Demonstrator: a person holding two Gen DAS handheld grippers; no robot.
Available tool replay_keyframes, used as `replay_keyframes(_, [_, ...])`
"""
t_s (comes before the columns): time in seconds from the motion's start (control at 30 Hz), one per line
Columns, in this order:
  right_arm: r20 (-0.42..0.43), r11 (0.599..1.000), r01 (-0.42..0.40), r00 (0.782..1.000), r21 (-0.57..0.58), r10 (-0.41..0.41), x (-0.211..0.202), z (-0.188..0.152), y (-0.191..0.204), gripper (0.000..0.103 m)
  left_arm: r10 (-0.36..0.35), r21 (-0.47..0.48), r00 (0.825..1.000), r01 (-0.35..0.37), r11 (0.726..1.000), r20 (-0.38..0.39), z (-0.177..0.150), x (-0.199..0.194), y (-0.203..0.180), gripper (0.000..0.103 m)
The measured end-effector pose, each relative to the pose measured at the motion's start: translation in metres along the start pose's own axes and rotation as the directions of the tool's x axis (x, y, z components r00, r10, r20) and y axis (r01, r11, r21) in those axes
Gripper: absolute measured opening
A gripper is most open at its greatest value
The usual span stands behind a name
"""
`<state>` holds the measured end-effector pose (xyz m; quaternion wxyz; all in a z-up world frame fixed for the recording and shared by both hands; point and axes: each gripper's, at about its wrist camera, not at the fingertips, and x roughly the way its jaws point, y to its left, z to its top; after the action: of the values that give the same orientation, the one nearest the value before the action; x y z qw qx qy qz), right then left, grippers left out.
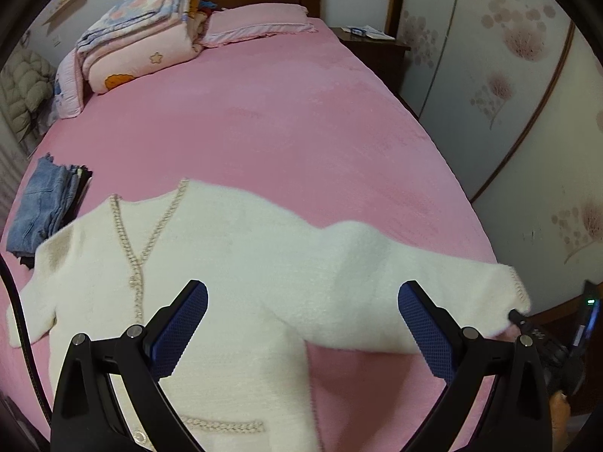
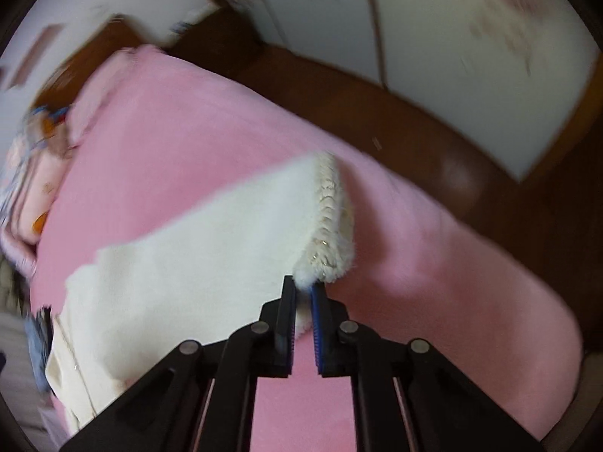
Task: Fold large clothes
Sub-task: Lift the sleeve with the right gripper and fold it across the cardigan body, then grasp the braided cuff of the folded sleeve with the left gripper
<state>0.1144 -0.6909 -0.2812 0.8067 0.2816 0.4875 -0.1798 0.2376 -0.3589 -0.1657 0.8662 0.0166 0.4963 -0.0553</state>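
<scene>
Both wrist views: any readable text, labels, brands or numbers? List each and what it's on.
No legible text in either view.
Papers on the nightstand: blue print, too small to read.
Right gripper body in the left wrist view: a green light and a lit strip, no characters readable.
White cardigan, folded jeans, quilt: no tag or lettering shows, only patterns.
Right wrist view: motion-blurred, nothing readable.

White cardigan (image 1: 233,248); pink bedsheet (image 1: 301,120); blue jeans (image 1: 41,199).

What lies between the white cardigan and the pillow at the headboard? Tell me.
Only bare pink bedsheet lies between the white cardigan and the pillow, as the left wrist view shows. The folded quilts and folded jeans sit off to the left.
</scene>
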Motion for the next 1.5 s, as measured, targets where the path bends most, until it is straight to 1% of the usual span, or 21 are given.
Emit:
replay_keyframes(0.1, [0.077,0.986,-0.07,0.994,-0.154,0.083,-0.049,0.0,0.057,0.007,0.02,-0.04,1.0,-0.019,0.999,0.018,-0.003,-0.018,0.038,0.101])
replay_keyframes(0.2, [0.111,0.939,-0.139,0.977,-0.313,0.182,-0.088,-0.012,0.117,0.007,0.05,-0.083,0.998,-0.047,0.995,0.034,-0.009,-0.035,0.085,0.101])
replay_keyframes(0.3, [0.099,0.854,-0.214,0.951,-0.475,0.294,-0.119,-0.039,0.194,0.007,0.086,-0.125,0.995,-0.079,0.989,0.05,-0.019,-0.05,0.139,0.101])
replay_keyframes(0.43, [0.038,0.736,-0.272,0.927,-0.62,0.374,-0.124,-0.086,0.286,0.007,0.11,-0.189,0.992,-0.098,0.977,0.056,-0.033,-0.054,0.217,0.101])
replay_keyframes(0.5, [-0.007,0.684,-0.293,0.922,-0.669,0.388,-0.112,-0.12,0.332,0.007,0.116,-0.222,0.992,-0.104,0.969,0.043,-0.041,-0.048,0.258,0.101])
replay_keyframes(0.57, [-0.038,0.649,-0.3,0.922,-0.699,0.386,-0.089,-0.153,0.367,0.007,0.12,-0.248,0.992,-0.109,0.963,0.03,-0.05,-0.035,0.296,0.101])
replay_keyframes(0.63, [-0.068,0.618,-0.284,0.935,-0.733,0.349,-0.057,-0.19,0.397,0.008,0.115,-0.254,0.993,-0.109,0.961,0.01,-0.059,-0.017,0.322,0.101])
replay_keyframes(0.7, [-0.105,0.597,-0.278,0.946,-0.753,0.308,-0.028,-0.223,0.414,0.01,0.091,-0.244,0.995,-0.096,0.965,-0.033,-0.069,0.012,0.347,0.101])
replay_keyframes(0.73, [-0.12,0.582,-0.256,0.957,-0.772,0.262,-0.006,-0.243,0.424,0.01,0.082,-0.241,0.995,-0.092,0.966,-0.05,-0.073,0.021,0.352,0.101])
replay_keyframes(0.8, [-0.147,0.558,-0.227,0.972,-0.798,0.185,0.021,-0.267,0.434,0.01,0.037,-0.238,0.995,-0.059,0.969,-0.095,-0.084,0.047,0.365,0.101])
replay_keyframes(0.87, [-0.167,0.56,-0.197,0.98,-0.805,0.104,0.04,-0.284,0.436,0.01,-0.018,-0.246,0.991,-0.015,0.969,-0.133,-0.09,0.067,0.366,0.1])
replay_keyframes(0.97, [-0.187,0.588,-0.222,0.975,-0.778,0.121,0.028,-0.287,0.418,0.011,-0.108,-0.249,0.983,0.069,0.966,-0.148,-0.095,0.083,0.359,0.1])
replay_keyframes(1.03, [-0.186,0.61,-0.223,0.975,-0.76,0.125,0.013,-0.282,0.4,0.011,-0.176,-0.251,0.973,0.135,0.959,-0.147,-0.098,0.089,0.348,0.093])
replay_keyframes(1.07, [-0.18,0.625,-0.216,0.976,-0.75,0.122,0.004,-0.279,0.391,0.011,-0.216,-0.254,0.965,0.173,0.951,-0.149,-0.098,0.09,0.34,0.09])
replay_keyframes(1.13, [-0.173,0.648,-0.209,0.978,-0.733,0.119,-0.011,-0.269,0.373,0.011,-0.302,-0.264,0.938,0.253,0.931,-0.167,-0.098,0.102,0.324,0.082])
replay_keyframes(1.2, [-0.159,0.671,-0.192,0.981,-0.716,0.111,-0.023,-0.26,0.356,0.011,-0.349,-0.267,0.918,0.294,0.918,-0.19,-0.099,0.115,0.309,0.075])
replay_keyframes(1.3, [-0.134,0.7,-0.147,0.988,-0.699,0.074,-0.022,-0.251,0.336,0.011,-0.424,-0.3,0.873,0.348,0.888,-0.242,-0.104,0.138,0.292,0.062])
replay_keyframes(1.37, [-0.129,0.724,-0.127,0.99,-0.678,0.052,-0.02,-0.244,0.322,0.011,-0.456,-0.335,0.847,0.36,0.871,-0.275,-0.111,0.151,0.28,0.057])
replay_keyframes(1.4, [-0.129,0.736,-0.122,0.991,-0.666,0.047,-0.02,-0.242,0.314,0.011,-0.465,-0.353,0.838,0.36,0.864,-0.284,-0.115,0.158,0.277,0.05])
replay_keyframes(1.43, [-0.129,0.751,-0.127,0.99,-0.647,0.057,-0.018,-0.239,0.308,0.011,-0.473,-0.376,0.831,0.354,0.856,-0.294,-0.12,0.165,0.275,0.048])
replay_keyframes(1.5, [-0.132,0.765,-0.124,0.99,-0.632,0.051,-0.016,-0.236,0.299,0.011,-0.486,-0.409,0.821,0.349,0.843,-0.301,-0.126,0.172,0.272,0.047])
